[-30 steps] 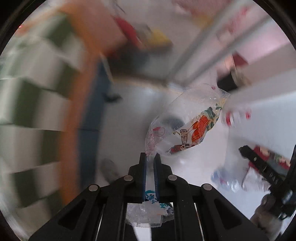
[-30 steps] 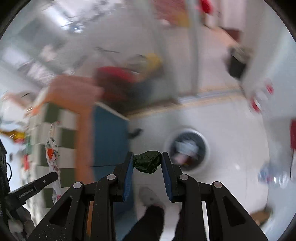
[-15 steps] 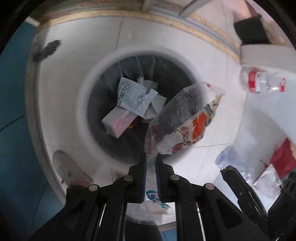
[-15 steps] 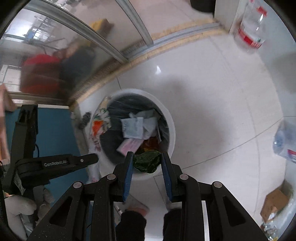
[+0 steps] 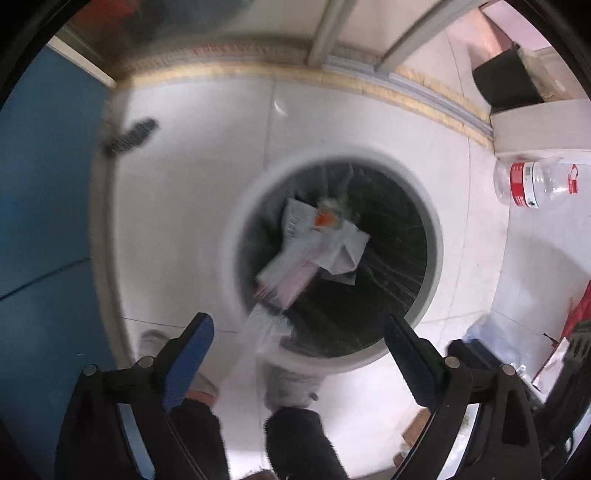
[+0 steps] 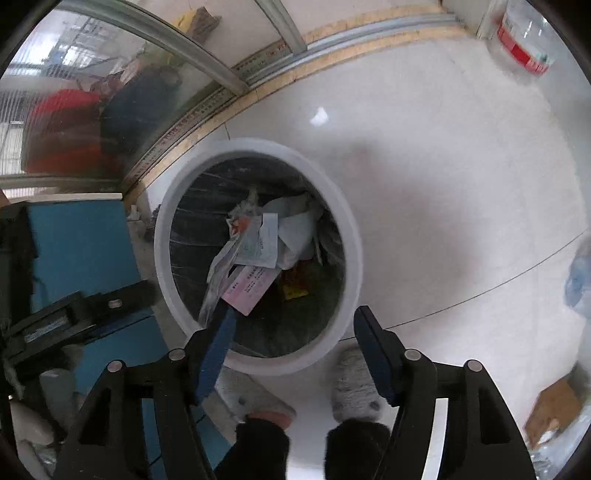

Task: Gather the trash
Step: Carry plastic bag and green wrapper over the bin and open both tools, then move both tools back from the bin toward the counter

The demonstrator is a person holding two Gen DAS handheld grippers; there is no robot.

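White floor tiles [image 5: 192, 206] fill both wrist views, bordered at the top by a tan strip and a metal door track [image 6: 369, 33] under glass panels. A blue panel [image 5: 40, 184] stands along the left side.

On the floor sits a round bin [image 5: 236, 206] with a white rim and a dark plastic liner. Both grippers hang above its near edge, looking down into it. The left gripper [image 5: 295, 332] has its jaws spread wide with nothing between them; a clear plastic wrapper [image 5: 266, 325] shows blurred just beyond them, stretching across the near rim of the bin toward the pile inside. The right gripper [image 6: 291, 321] also has its jaws wide apart and empty.

Inside the bin [image 6: 351, 229] lies a heap of trash: white crumpled paper [image 6: 295, 225], a printed white sheet [image 6: 258, 243], a pink card [image 6: 251, 288], a small yellow and red packet [image 6: 293, 284], and the clear wrapper [image 6: 225, 258] with an orange patch draped along the left side of the pile. In the left wrist view the same pile [image 5: 317, 240] is smeared by motion.

A clear bottle with a red label [image 5: 532, 182] lies on the floor to the right of the bin, well apart from it. A dark brush-like object [image 5: 129, 136] lies near the blue panel. The person's grey slippers [image 6: 354, 387] and dark trouser legs show at the bottom, just beside the bin. A brown cardboard piece [image 6: 554, 410] sits at the lower right of the right wrist view. The left gripper's black body [image 6: 74, 314] appears at the left edge of that view.
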